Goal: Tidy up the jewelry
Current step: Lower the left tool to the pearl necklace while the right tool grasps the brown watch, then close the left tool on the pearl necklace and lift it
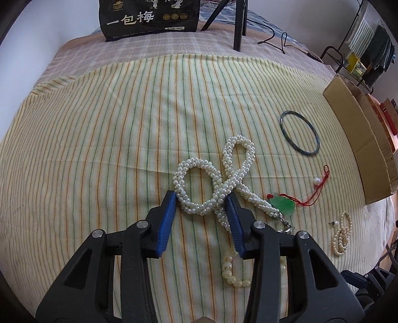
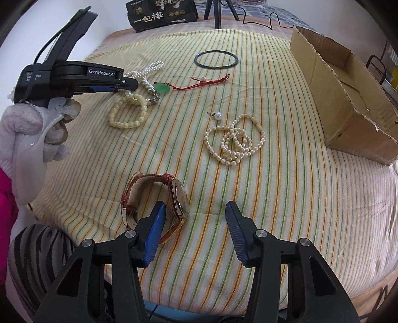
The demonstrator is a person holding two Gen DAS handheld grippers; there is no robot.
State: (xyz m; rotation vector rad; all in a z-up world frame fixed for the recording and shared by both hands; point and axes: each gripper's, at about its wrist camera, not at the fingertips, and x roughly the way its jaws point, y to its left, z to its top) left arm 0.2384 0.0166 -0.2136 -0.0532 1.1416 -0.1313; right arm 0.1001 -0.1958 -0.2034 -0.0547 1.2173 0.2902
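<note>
My left gripper (image 1: pixel 201 198) is open, its blue fingers either side of the near loop of a thick twisted white pearl necklace (image 1: pixel 219 174) on the striped cloth. It also shows in the right wrist view (image 2: pixel 124 85) over the same necklace (image 2: pixel 149 69). A green jade pendant on red cord (image 1: pixel 284 203), a dark bangle (image 1: pixel 299 133), a thin pearl string (image 2: pixel 235 140), a pearl earring (image 2: pixel 218 115) and a cream bead bracelet (image 2: pixel 128 111) lie around. My right gripper (image 2: pixel 196 211) is open and empty, beside a red-strapped watch (image 2: pixel 159 198).
An open cardboard box (image 2: pixel 348 99) stands at the right edge of the cloth. A black snack bag (image 1: pixel 149 20) and tripod legs (image 1: pixel 238 24) stand at the far end. The person's gloved hand (image 2: pixel 29 134) holds the left gripper.
</note>
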